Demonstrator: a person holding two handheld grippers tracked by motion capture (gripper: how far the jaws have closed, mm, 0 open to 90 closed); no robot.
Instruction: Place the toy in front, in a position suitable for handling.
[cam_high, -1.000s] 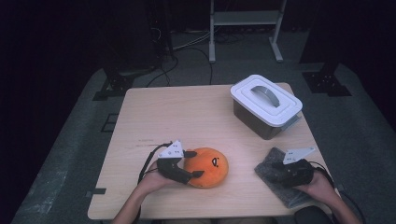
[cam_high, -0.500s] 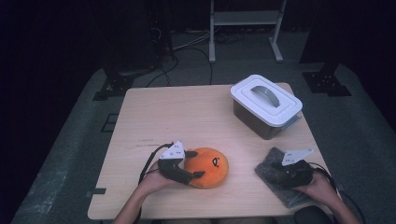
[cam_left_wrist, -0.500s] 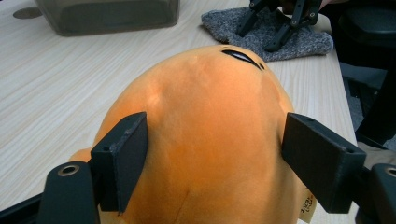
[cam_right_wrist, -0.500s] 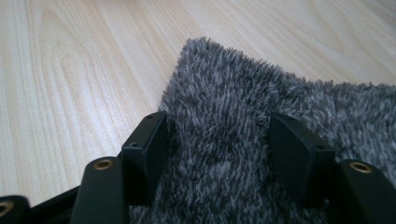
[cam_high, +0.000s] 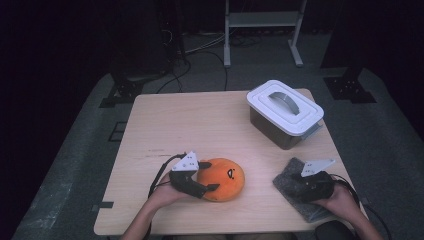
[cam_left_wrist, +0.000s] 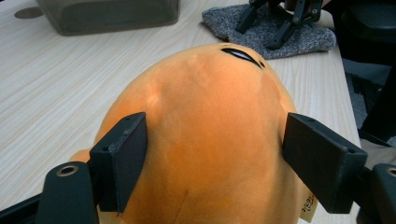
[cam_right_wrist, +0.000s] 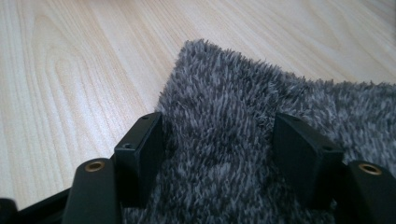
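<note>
So, going across the table:

- Left gripper sits at the near edge, clamped around the orange plush toy, one pad on each flank. In the left gripper view both pads meet the fabric without denting it much, so I'd call it a light squeeze.
- The plush looks soft, light and squashy. It should give before it slips, so grab it low and across the middle where it's fattest. Nothing breakable there.
- The lidded white box stands farther back, well apart from both hands, lid on. It's the only bulky thing around, and it isn't blocking either hand.
- The grey fuzzy cloth lies flat by the near right corner, partly under the right gripper. Its jaws have just been opening and now stand apart with a ridge of cloth between them. It's limp and light, so pinch a bunched fold, not the flat.
</note>
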